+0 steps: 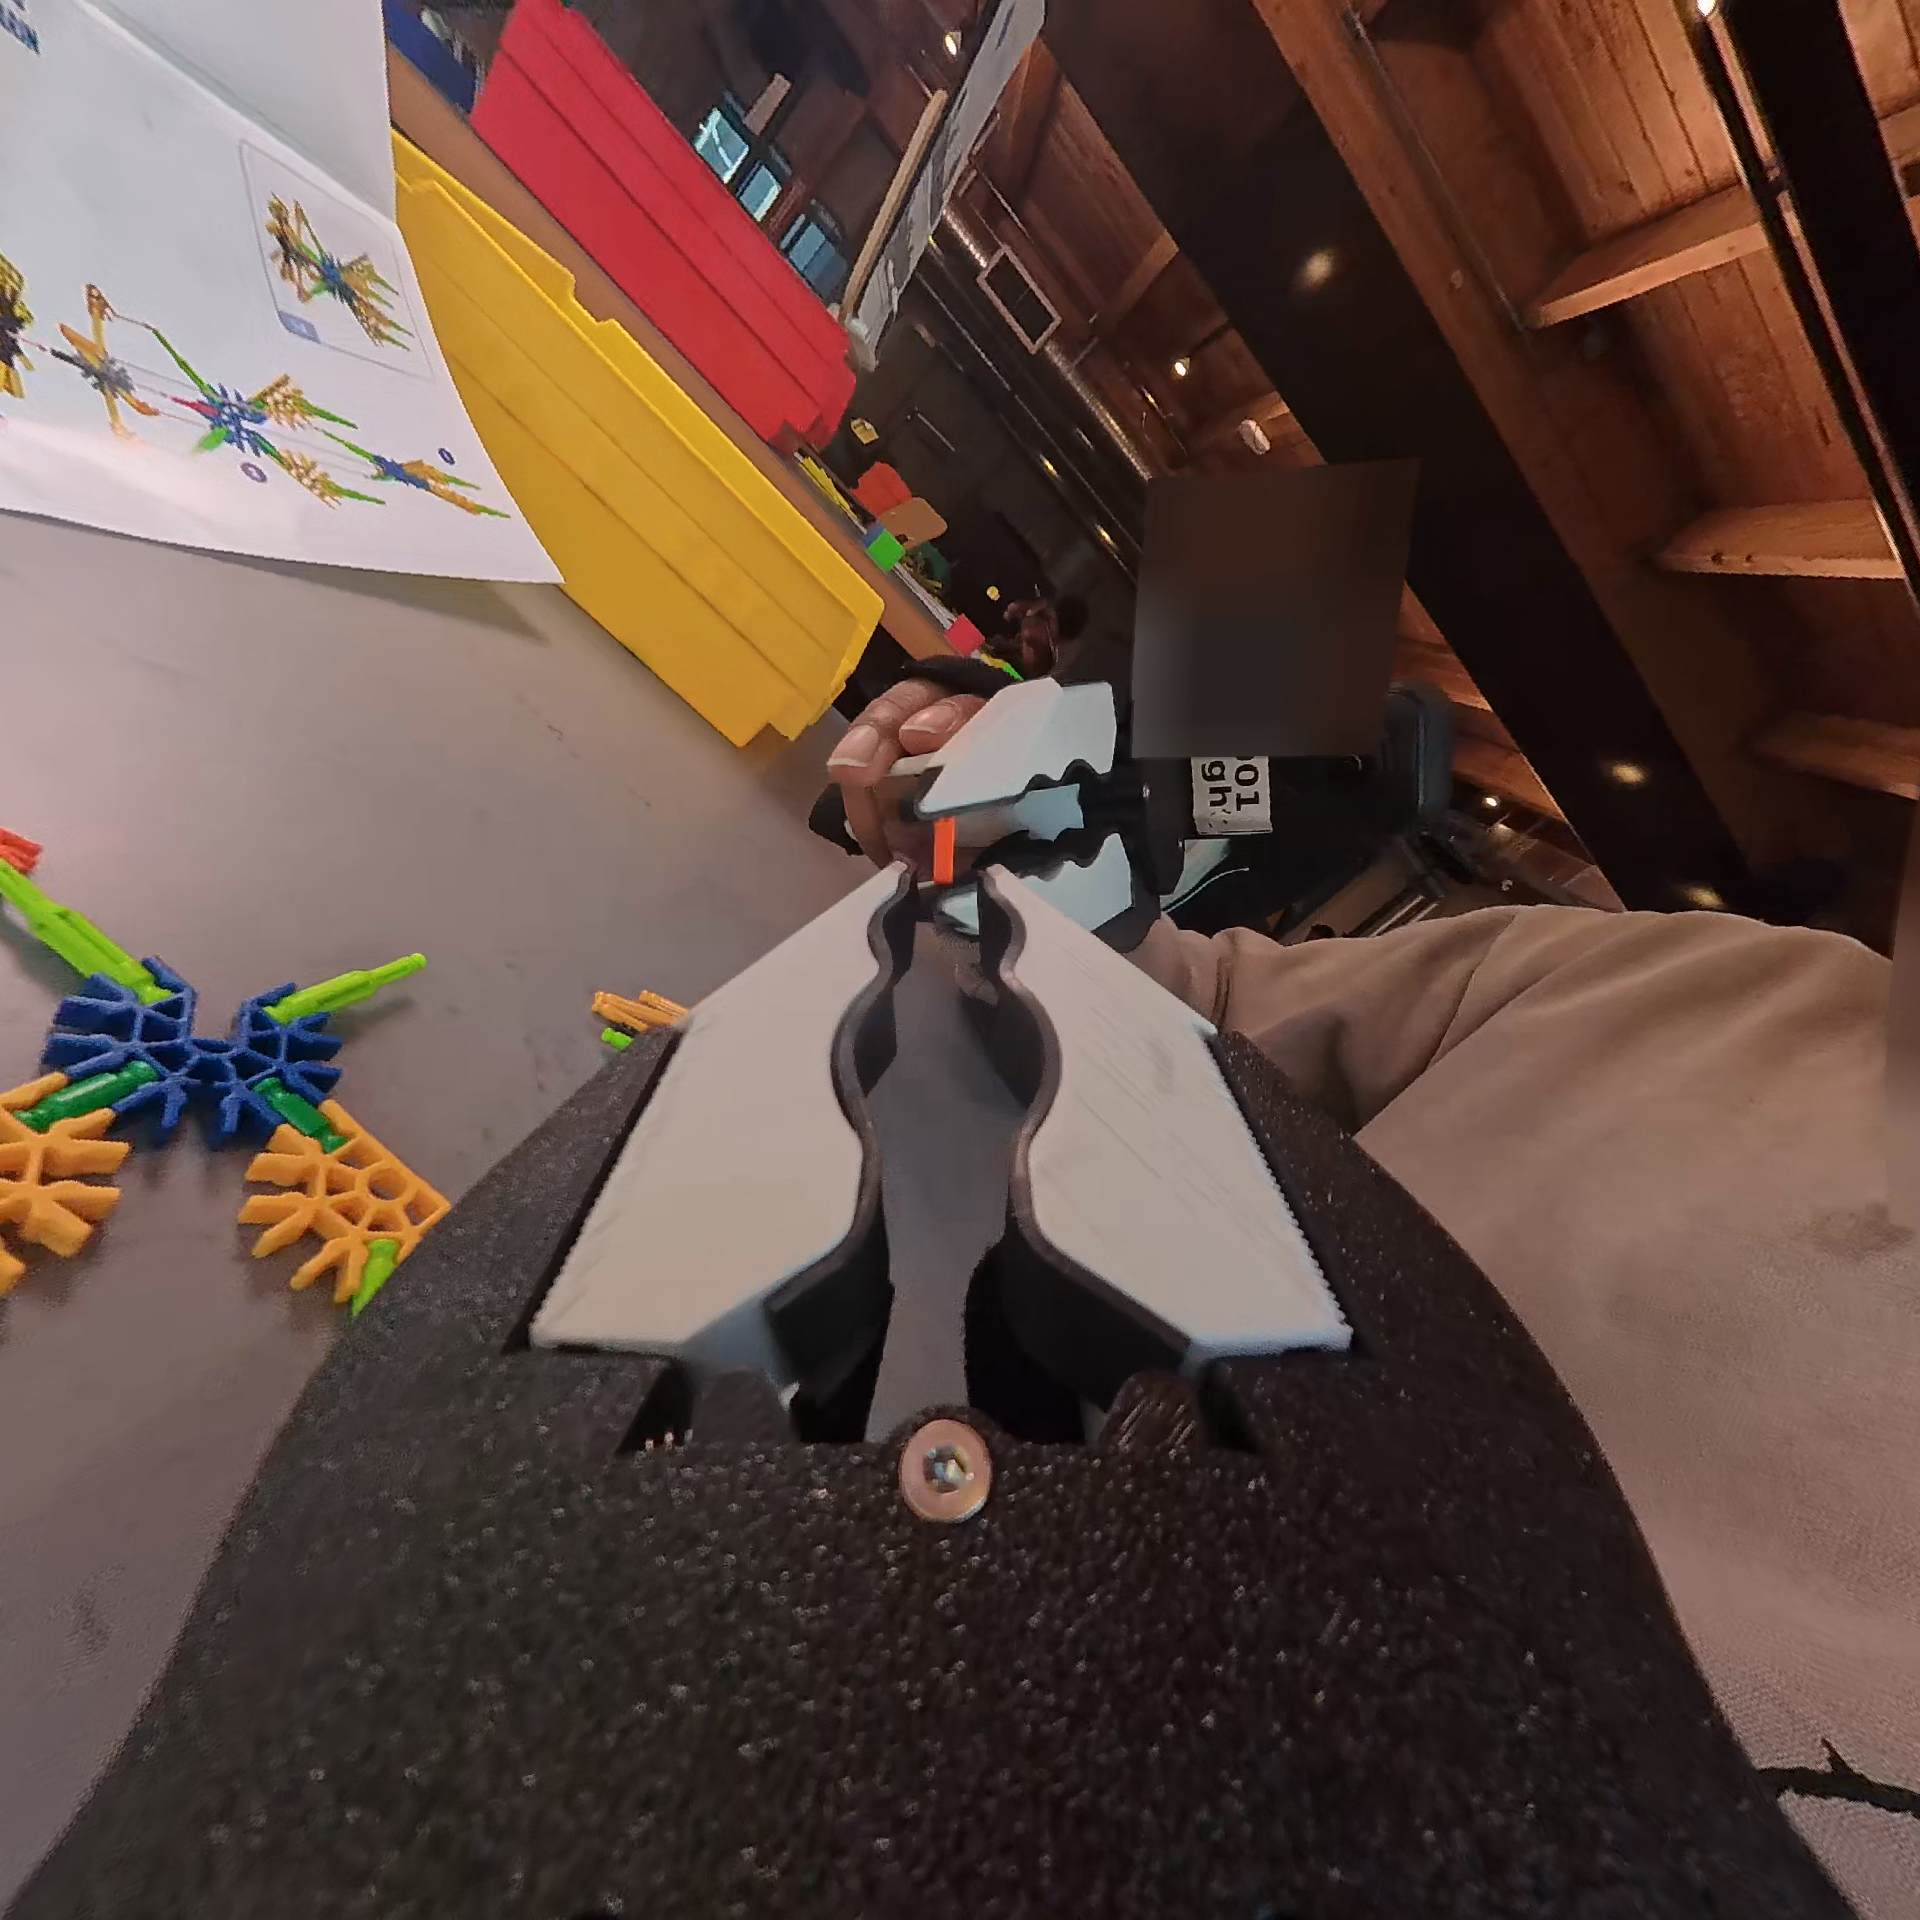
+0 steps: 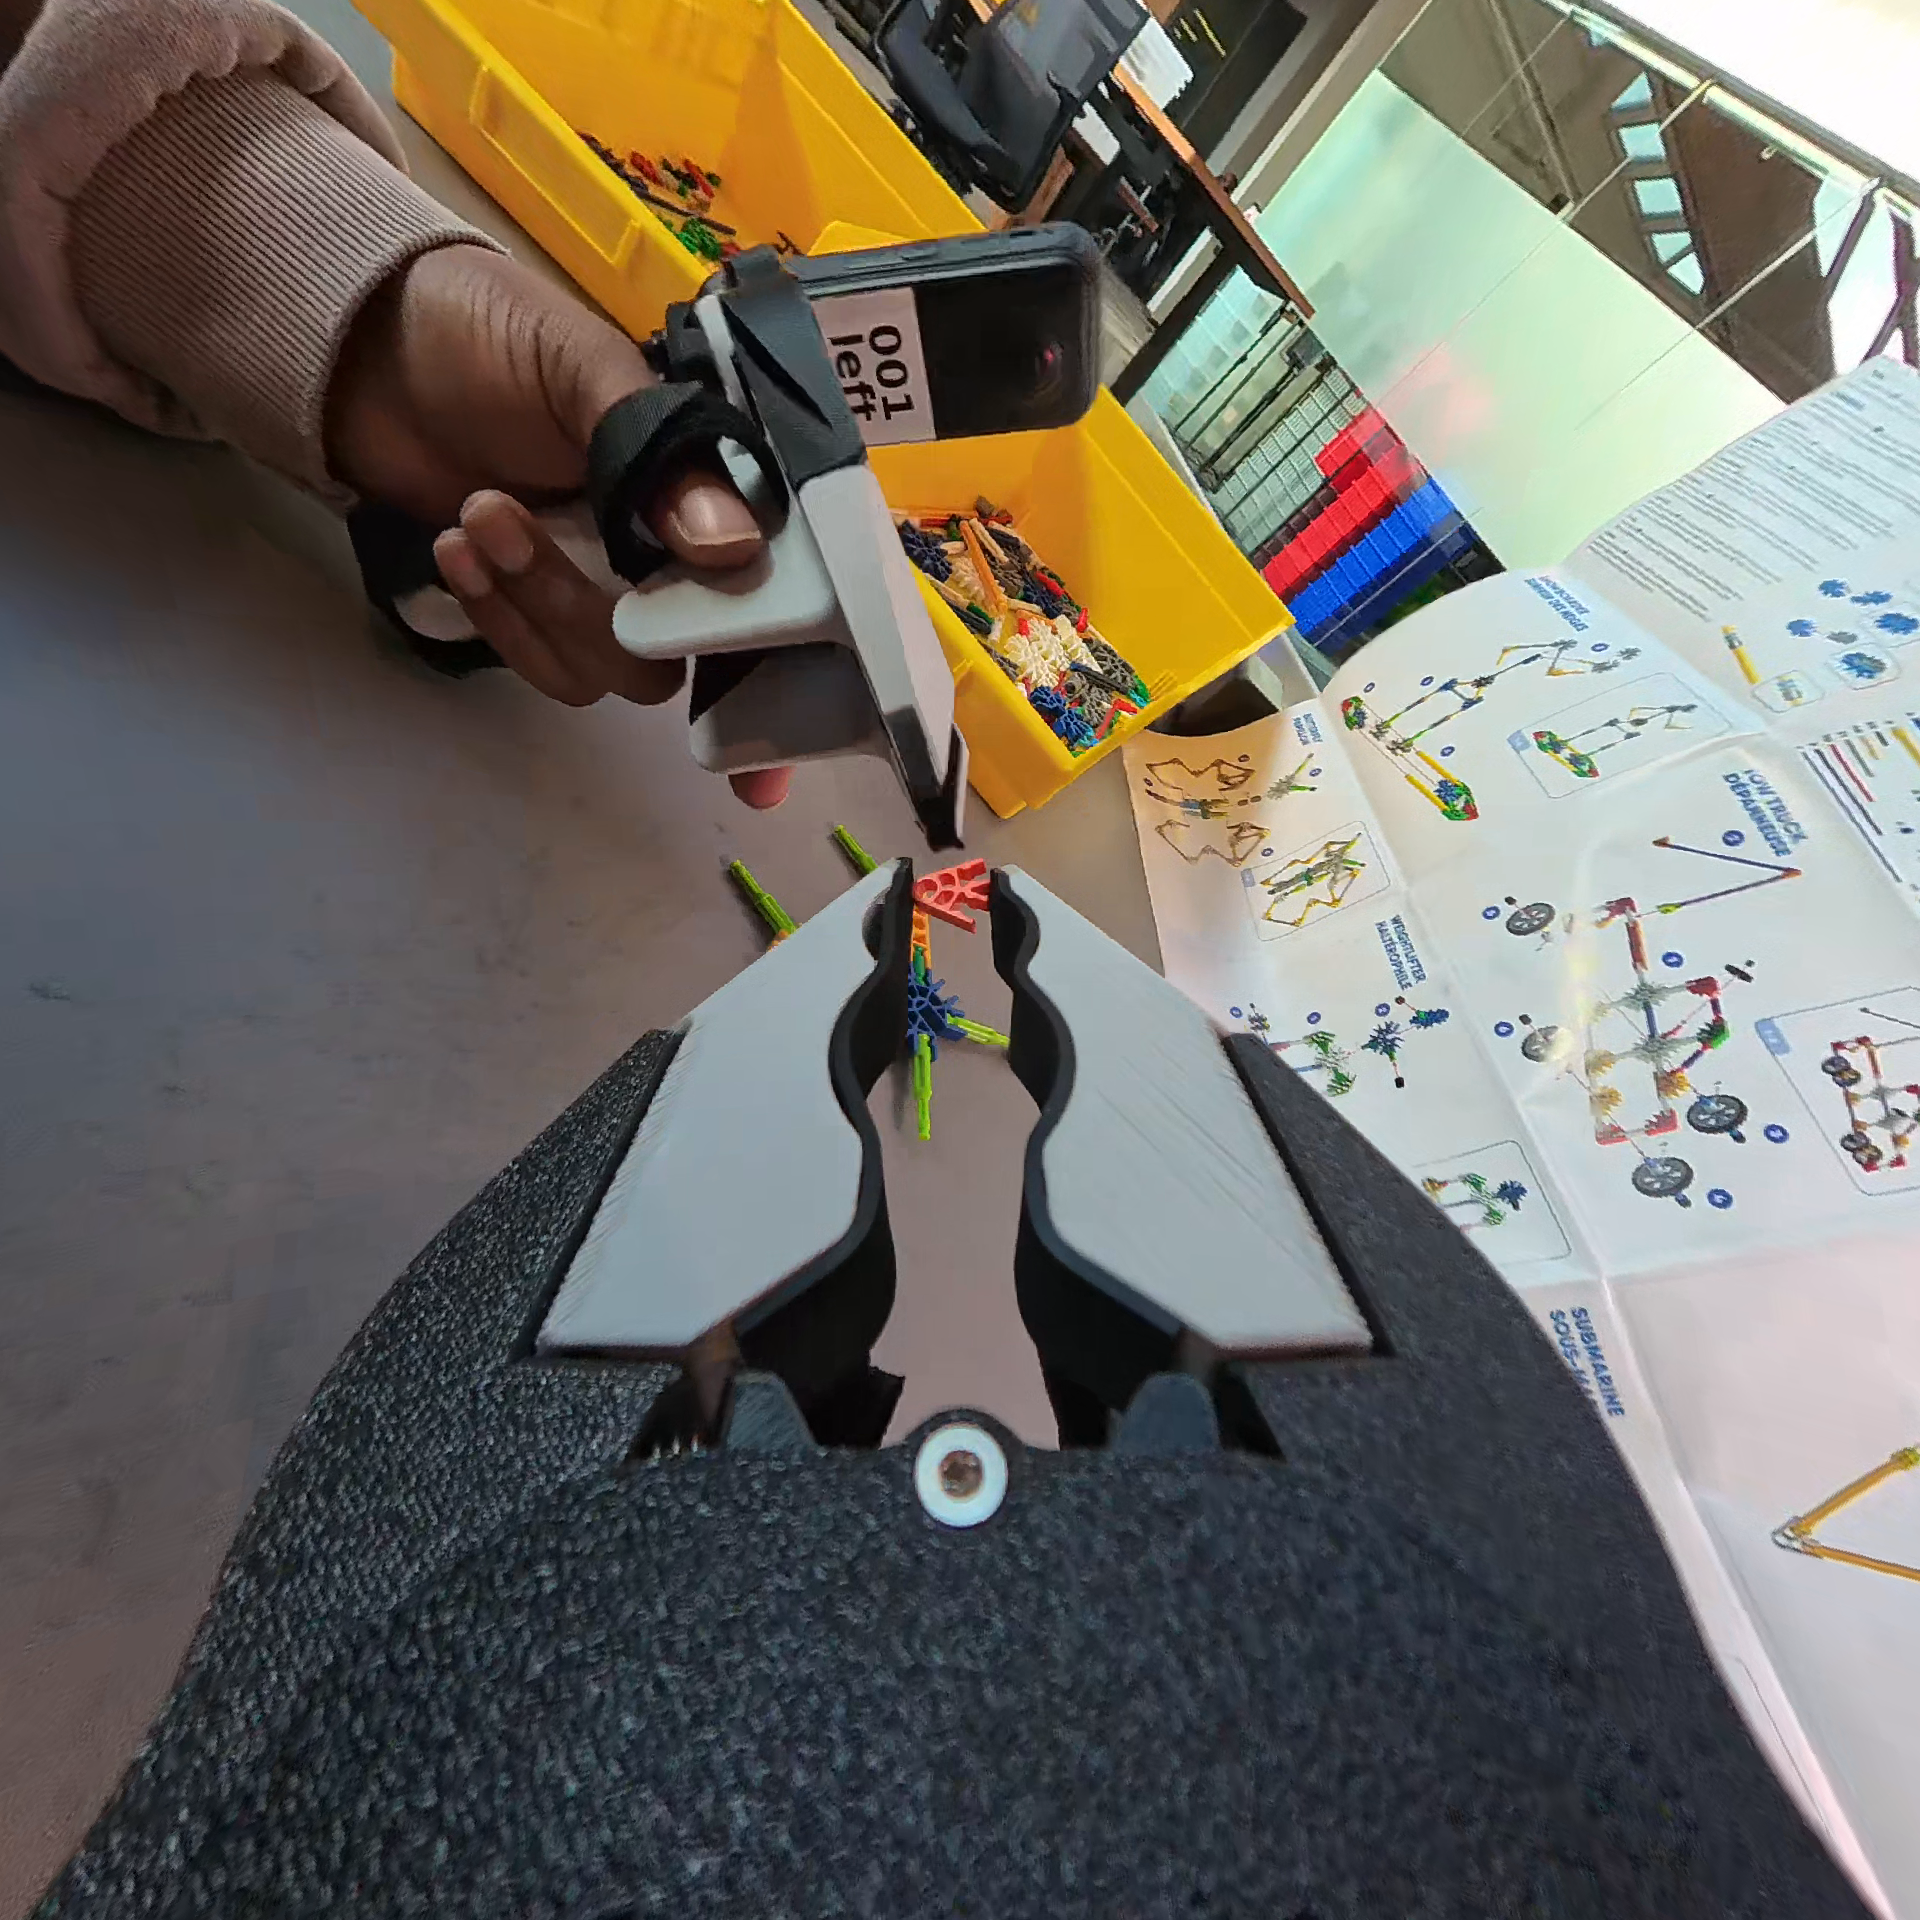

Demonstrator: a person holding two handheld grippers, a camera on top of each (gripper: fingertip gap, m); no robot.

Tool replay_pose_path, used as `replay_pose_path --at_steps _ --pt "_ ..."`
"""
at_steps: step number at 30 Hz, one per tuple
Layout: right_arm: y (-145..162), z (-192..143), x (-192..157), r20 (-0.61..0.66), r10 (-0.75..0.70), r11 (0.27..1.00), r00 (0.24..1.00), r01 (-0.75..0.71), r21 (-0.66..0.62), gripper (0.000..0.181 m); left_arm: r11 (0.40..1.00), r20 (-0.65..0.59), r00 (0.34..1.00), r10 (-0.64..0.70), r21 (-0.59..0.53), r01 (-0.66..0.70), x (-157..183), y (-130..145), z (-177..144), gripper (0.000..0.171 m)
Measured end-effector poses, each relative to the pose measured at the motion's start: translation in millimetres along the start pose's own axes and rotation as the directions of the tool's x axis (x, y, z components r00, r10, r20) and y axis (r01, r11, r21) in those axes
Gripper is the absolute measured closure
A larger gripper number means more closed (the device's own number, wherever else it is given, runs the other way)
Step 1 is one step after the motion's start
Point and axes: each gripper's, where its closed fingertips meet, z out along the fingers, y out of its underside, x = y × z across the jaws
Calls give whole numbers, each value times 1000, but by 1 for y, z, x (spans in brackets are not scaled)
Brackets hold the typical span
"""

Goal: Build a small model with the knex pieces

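**Meanwhile, one connector between two grippers**

Seen from the left wrist, the left gripper (image 1: 943, 896) has its jaws nearly together, with a slim gap at the tips. Whether anything is pinched there I cannot tell. Just beyond, the right gripper (image 1: 933, 860) holds an orange connector (image 1: 943, 850) edge-on, clear of the desk (image 1: 416, 748). A model (image 1: 192, 1049) lies at the desk's left, likely kept within reach.

From the right wrist, the right gripper (image 2: 948, 883) clamps the connector (image 2: 951, 891) by its edges, so its face stays visible. The left gripper (image 2: 940, 821) points down just above it. A bin (image 2: 1122, 540) of parts sits toward the far edge, and a sheet (image 2: 1558, 831) lies flat at right, probably for reading.
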Motion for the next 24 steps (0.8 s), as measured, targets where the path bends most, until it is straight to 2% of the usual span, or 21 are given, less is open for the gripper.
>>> replay_pose_path --at_steps 2,5,8,11,13,16,19,21,22,24 --pt "6 -9 23 -87 24 1000 996 -25 -13 169 999 43 998 44 15 -45 -4 -7 -6 152" --pt "29 -43 89 -339 67 993 938 -95 -66 169 988 146 977 157 -26 -155 -12 -8 -11 142" --pt "81 -109 158 -615 92 962 783 -231 -149 168 961 258 926 276 -106 -257 -22 -6 -13 134" --pt "148 -183 194 -775 82 887 626 -400 -229 169 931 311 878 364 -161 -328 -28 -3 -14 128" --pt "185 -227 206 -842 78 833 534 -499 -240 169 919 326 860 393 -167 -357 -29 -4 -13 127" --pt "218 -276 214 -908 123 779 401 -606 -162 169 900 336 835 436 -176 -399 -28 -5 -13 128" --pt "256 -294 202 -913 204 681 354 -721 -128 163 884 342 815 467 -192 -426 -28 -5 -12 128" --pt "273 -303 198 -925 188 647 331 -750 -137 141 881 341 813 472 -207 -425 -28 -2 -11 128" --pt "275 -307 199 -931 182 644 316 -754 -130 132 880 340 812 473 -218 -422 -29 -1 -11 128" --pt "259 -304 207 -930 221 695 295 -716 -62 129 876 342 808 480 -239 -419 -30 2 -10 128"
